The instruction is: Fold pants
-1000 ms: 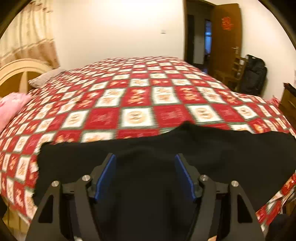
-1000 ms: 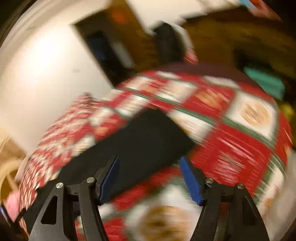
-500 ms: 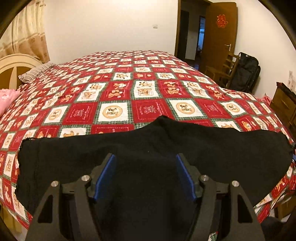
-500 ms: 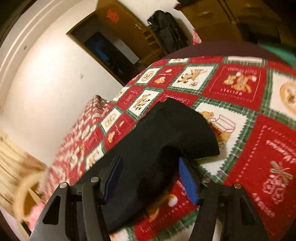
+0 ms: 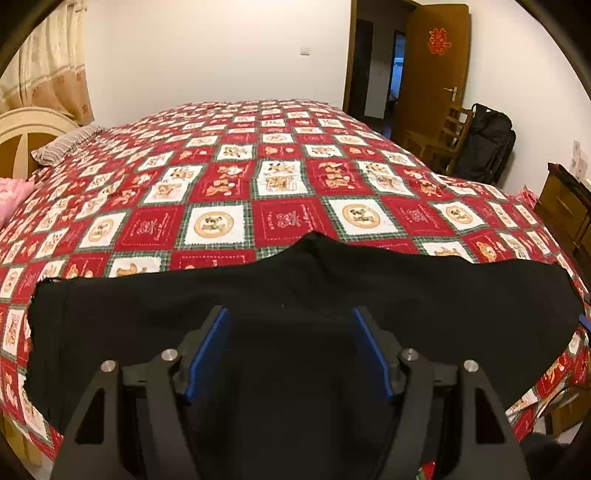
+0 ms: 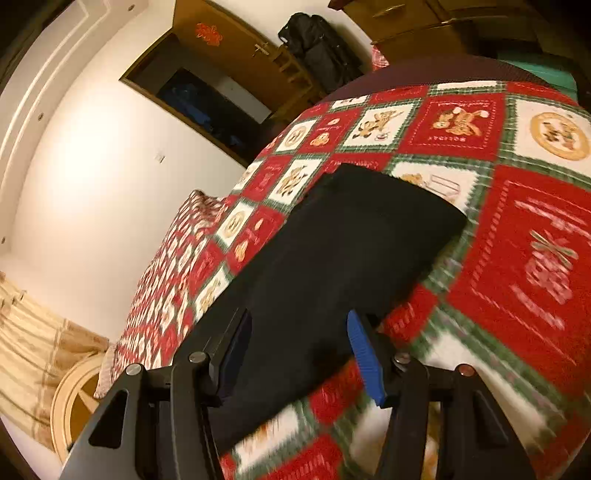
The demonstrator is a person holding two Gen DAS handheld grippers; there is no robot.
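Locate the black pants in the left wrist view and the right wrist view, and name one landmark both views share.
Left wrist view: the black pants lie across the lower half, spread wide on the near edge of the bedspread.
Right wrist view: the black pants run diagonally through the centre, one end toward the upper right.
Shared landmark: the brown door with the red paper decoration, upper right in the left view, upper left in the right view.

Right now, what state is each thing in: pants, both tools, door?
Pants: spread flat across the bedspread.
Left tool: open over the pants, gripping nothing.
Right tool: open, jaws have just been closing, the pants' end between them, not pinched.
Door: open.
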